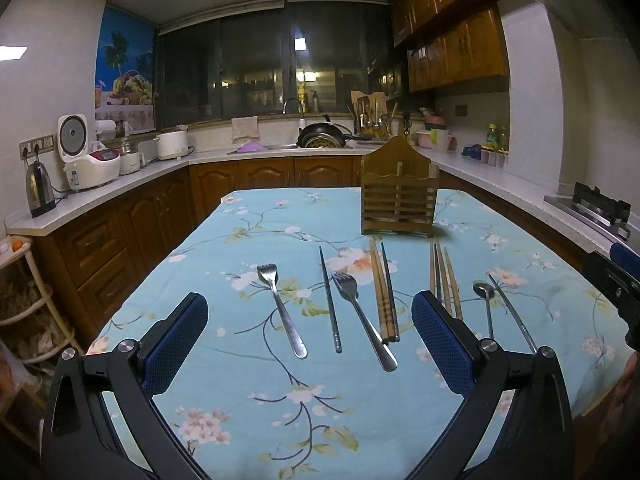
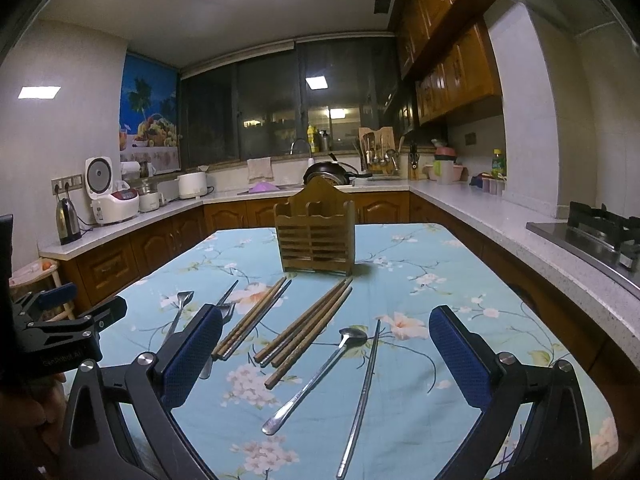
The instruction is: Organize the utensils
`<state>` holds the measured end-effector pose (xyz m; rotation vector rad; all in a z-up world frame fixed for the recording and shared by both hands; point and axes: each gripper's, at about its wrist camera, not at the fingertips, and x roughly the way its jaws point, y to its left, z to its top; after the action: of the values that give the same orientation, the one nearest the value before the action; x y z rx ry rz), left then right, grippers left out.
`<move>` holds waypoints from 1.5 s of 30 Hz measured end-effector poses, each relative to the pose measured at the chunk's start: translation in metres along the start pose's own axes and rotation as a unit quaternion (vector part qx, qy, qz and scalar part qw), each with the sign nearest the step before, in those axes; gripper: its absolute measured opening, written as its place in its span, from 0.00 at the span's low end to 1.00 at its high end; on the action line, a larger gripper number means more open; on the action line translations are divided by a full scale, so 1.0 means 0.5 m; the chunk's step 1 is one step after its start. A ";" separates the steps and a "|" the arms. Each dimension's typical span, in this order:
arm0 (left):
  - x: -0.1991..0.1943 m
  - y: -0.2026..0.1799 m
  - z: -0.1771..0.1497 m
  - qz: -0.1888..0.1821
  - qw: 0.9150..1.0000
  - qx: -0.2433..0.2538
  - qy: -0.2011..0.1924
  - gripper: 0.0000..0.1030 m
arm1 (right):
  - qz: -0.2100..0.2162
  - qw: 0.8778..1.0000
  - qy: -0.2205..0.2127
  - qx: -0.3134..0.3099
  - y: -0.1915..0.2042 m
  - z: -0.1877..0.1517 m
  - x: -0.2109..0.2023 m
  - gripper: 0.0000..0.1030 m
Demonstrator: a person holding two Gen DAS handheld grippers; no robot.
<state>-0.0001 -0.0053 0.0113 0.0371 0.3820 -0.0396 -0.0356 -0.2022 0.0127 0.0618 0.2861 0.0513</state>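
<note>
Kitchen cabinets and a dark window ringed the room, and in the middle a counter (image 1: 248, 400) under a blue flowered cloth carried everything for the job. At the left, the left hand-held gripper (image 1: 310, 344) hovered low over the near edge with its blue pads spread wide and nothing between them. Ahead of it the utensils lay side by side, handles toward the person, probably laid out that way so each could be pinched singly: a fork (image 1: 280, 304), a lone dark metal chopstick (image 1: 330, 300), a second fork (image 1: 360, 316), then a tight bundle of wooden chopsticks (image 1: 384, 296). Further right lay a second bundle of chopsticks (image 2: 308, 328), a long-handled spoon (image 2: 320, 380) and another slim metal chopstick (image 2: 360, 400), all flat on the cloth. Beyond the row, near the far edge, stood the slatted wooden holder (image 2: 314, 236), upright, split into two compartments by a central divider; nothing poked above its rim, so it seemed empty, though its depths could not be seen. At the right, the right hand-held gripper (image 2: 326, 356) hung above the spoon with its pads likewise spread and holding nothing. Judging by this, sorting had not begun, and the likely plan was chopsticks in one compartment, forks and spoon in the other.
</note>
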 end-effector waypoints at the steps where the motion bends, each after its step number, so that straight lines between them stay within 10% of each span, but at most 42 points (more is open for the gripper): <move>1: 0.000 0.000 -0.001 0.000 1.000 0.000 0.000 1.00 | 0.000 1.000 0.000 0.000 -0.001 0.001 0.000 1.00; 45: 0.063 0.009 0.007 -0.045 0.997 -0.014 0.059 1.00 | 0.014 0.999 0.031 0.019 0.001 0.002 0.038 1.00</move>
<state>0.0304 -0.0021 0.0029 -0.0046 0.5013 -0.1206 -0.0170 -0.2006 0.0081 0.1020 0.3492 0.0759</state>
